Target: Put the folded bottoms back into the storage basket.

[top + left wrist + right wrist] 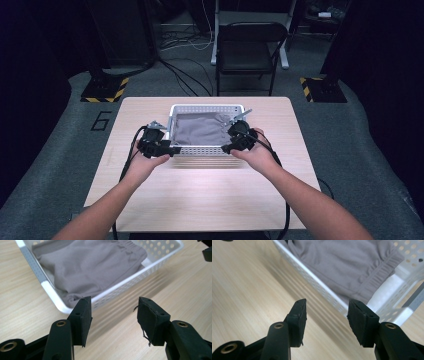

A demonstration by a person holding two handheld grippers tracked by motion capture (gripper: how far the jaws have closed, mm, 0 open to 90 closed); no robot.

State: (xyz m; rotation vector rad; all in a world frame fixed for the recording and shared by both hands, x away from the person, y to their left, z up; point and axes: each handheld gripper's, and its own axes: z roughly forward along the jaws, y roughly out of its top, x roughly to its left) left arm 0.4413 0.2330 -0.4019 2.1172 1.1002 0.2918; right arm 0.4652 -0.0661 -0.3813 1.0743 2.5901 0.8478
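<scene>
- Nearest, both tongs stand wide apart and hold nothing: the left tongs (113, 312) point at the near left corner of the white perforated basket (53, 296), the right tongs (327, 312) at its near right corner.
- Seemingly the packing is done: the grey folded garment (200, 129) already lies inside the basket, mid-counter (200, 195); what remains looks like gripping the basket's rim or moving it.
- Farther off, the garment's exact kind is hard to tell; an elastic waistband (378, 276) suggests shorts or trousers.
- Beyond the counter a black folding chair (251, 50) stands; the dark surroundings hide detail.
</scene>
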